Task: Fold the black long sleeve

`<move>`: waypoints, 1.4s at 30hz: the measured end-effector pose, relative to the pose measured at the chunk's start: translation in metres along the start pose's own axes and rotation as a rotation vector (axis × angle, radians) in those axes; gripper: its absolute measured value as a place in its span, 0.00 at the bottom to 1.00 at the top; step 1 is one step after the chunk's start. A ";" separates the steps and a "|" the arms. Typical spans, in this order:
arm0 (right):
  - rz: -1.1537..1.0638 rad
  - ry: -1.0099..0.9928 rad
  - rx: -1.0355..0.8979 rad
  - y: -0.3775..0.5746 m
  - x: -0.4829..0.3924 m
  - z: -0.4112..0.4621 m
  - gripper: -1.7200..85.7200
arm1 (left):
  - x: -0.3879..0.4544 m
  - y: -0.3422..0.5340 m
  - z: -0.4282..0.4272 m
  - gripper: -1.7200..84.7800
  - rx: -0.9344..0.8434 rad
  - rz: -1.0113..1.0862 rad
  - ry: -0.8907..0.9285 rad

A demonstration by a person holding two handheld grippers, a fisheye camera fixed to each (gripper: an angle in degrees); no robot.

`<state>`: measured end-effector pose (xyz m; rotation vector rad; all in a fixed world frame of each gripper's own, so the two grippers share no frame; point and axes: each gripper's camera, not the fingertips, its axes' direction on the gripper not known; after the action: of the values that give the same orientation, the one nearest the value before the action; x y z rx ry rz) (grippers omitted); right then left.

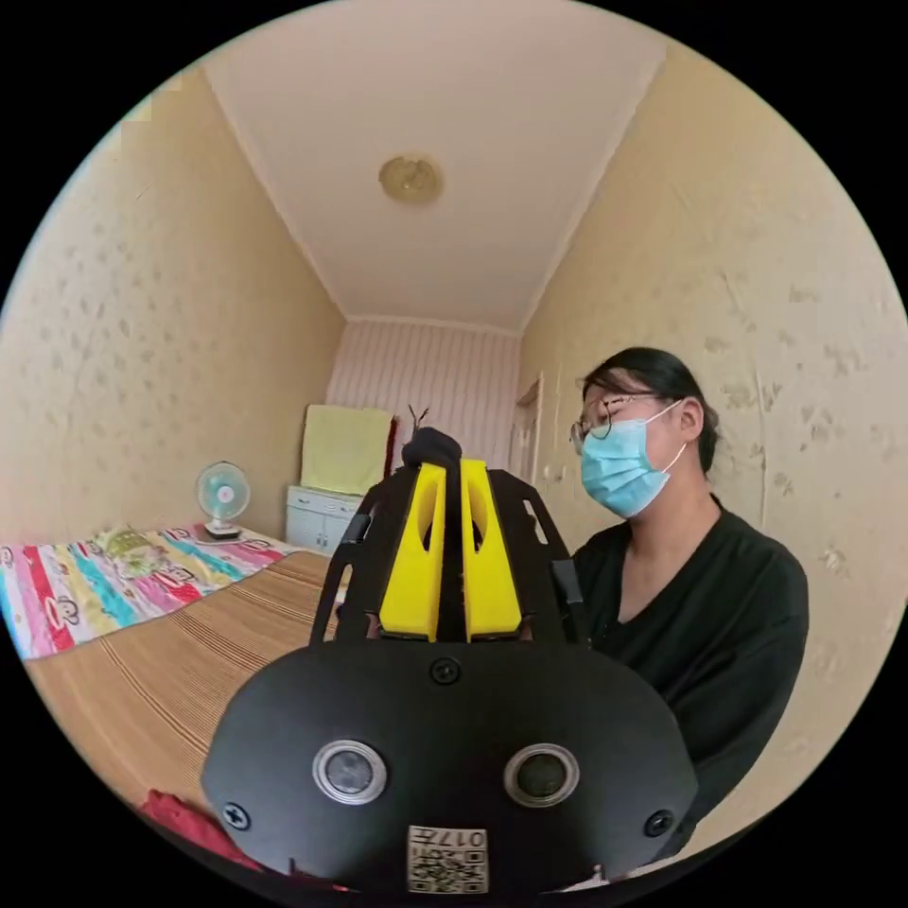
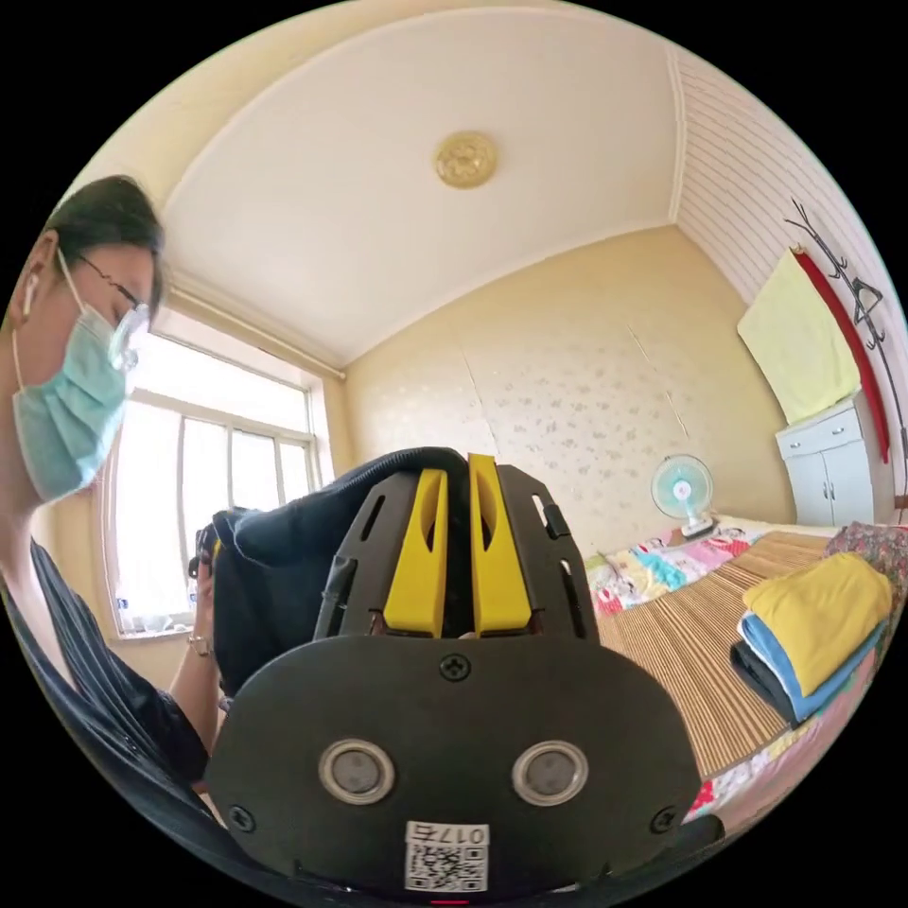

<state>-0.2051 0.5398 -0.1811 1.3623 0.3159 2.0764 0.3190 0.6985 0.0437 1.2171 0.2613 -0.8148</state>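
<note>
My grippers: left gripper point(image 1: 452, 473) and right gripper point(image 2: 458, 473), jaws nearly closed, each pinching the black long sleeve point(image 2: 274, 567), held aloft at 9 o'clock of my right gripper view; folding apparently not begun.

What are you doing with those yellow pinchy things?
A person is holding a black long sleeve up in the air with two grippers. The left gripper pinches a bit of it between its yellow fingers, and the right gripper pinches another edge. A stack of folded clothes lies on the bed.
</note>
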 end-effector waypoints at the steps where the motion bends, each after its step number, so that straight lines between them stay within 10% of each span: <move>1: 0.004 -0.006 0.053 -0.001 -0.009 -0.001 0.07 | 0.008 -0.002 0.001 0.03 0.009 0.005 -0.038; 7: -0.128 0.099 -0.029 -0.035 -0.024 0.070 0.08 | -0.013 -0.045 0.043 0.04 0.046 -0.171 -0.368; 18: -0.070 0.341 -0.924 0.079 0.194 0.478 0.12 | -0.381 0.040 0.209 0.16 -0.651 -0.741 -0.820; 31: -0.094 0.313 -1.378 0.365 0.158 0.333 0.14 | -0.223 0.255 0.219 0.16 -0.802 -0.906 -0.780; 42: -0.078 0.623 -1.499 0.361 0.143 0.262 0.06 | -0.128 0.290 0.277 0.06 -0.910 -1.065 -0.584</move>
<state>-0.1441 0.3129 0.2248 -0.1849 -0.8020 1.7824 0.3613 0.5330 0.4288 -0.1324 0.7187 -1.6641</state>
